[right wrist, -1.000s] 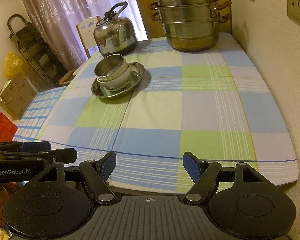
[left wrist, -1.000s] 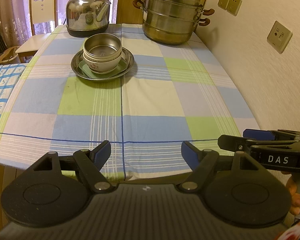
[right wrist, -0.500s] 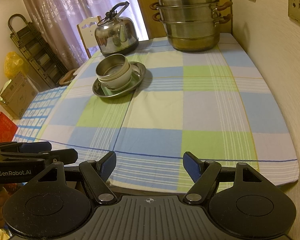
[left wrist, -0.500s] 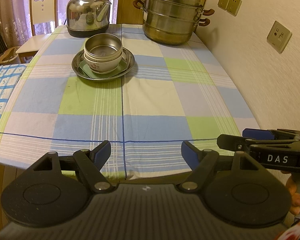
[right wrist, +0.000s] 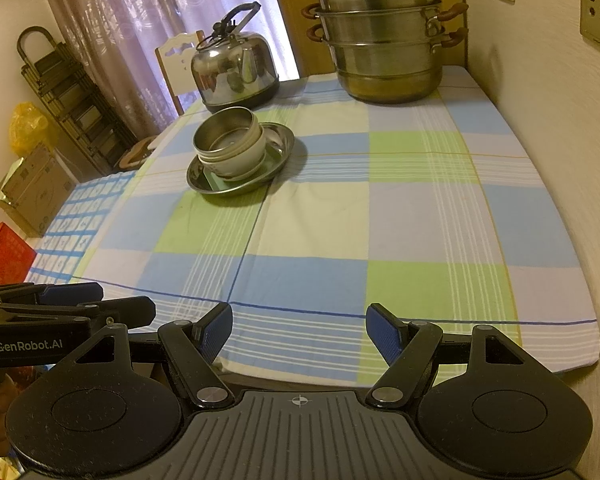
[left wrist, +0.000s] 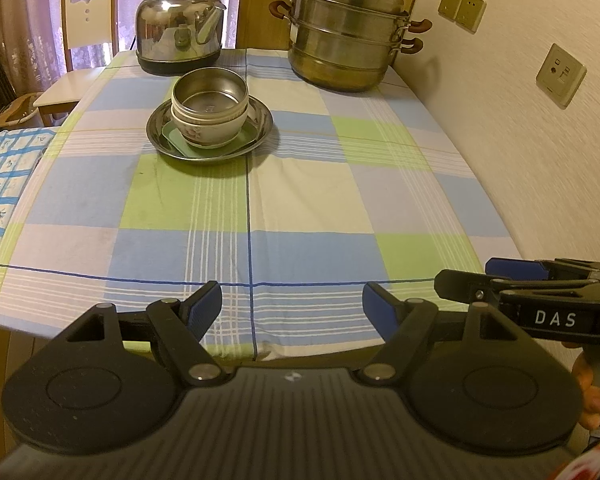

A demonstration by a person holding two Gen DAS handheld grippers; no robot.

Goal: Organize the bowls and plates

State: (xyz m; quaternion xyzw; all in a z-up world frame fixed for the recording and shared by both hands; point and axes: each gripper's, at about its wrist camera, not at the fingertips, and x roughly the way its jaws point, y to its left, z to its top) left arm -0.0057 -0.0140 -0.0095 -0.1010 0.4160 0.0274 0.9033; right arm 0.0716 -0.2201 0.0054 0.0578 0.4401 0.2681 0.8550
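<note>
A steel bowl (left wrist: 210, 94) (right wrist: 225, 133) is nested in a white flowered bowl (left wrist: 210, 130) (right wrist: 240, 158). That bowl stands on a small green plate (left wrist: 176, 140) (right wrist: 216, 182) inside a round steel plate (left wrist: 260, 122) (right wrist: 280, 140) at the table's far left. My left gripper (left wrist: 292, 312) is open and empty at the near table edge, far from the stack. My right gripper (right wrist: 299, 330) is open and empty, also at the near edge. Each gripper shows in the other's view, the right one (left wrist: 512, 276) and the left one (right wrist: 96, 300).
A steel kettle (left wrist: 180, 32) (right wrist: 236, 68) and a stacked steel steamer pot (left wrist: 344, 36) (right wrist: 384, 40) stand at the table's far end. The wall (left wrist: 540, 140) runs along the right side. A chair (left wrist: 84, 40) stands at the far left.
Both grippers stay open and have hardly moved; the view has shifted only slightly.
</note>
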